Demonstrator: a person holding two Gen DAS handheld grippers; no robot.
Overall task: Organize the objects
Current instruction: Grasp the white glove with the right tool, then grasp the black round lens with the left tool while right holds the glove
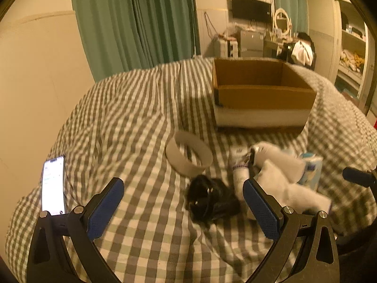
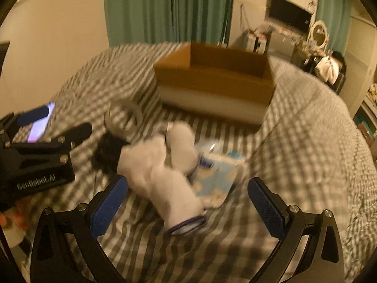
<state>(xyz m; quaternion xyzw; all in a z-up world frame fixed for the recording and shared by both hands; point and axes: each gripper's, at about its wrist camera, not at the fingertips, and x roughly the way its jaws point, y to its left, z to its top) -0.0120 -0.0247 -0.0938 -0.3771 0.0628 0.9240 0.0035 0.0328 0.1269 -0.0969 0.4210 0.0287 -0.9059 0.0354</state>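
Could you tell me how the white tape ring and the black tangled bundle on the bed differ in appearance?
The white tape ring is pale, rigid and round with an open centre showing the checked bedspread; the black bundle is dark, soft-looking and shapeless. The ring lies nearer the cardboard box; the bundle lies nearer the left gripper. Both rest loose on the bedspread, ungripped.

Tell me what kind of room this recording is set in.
Most likely a bedroom: the work surface is a bed with a checked quilt, green curtains hang behind it, and a small vanity mirror stands on a cluttered desk.
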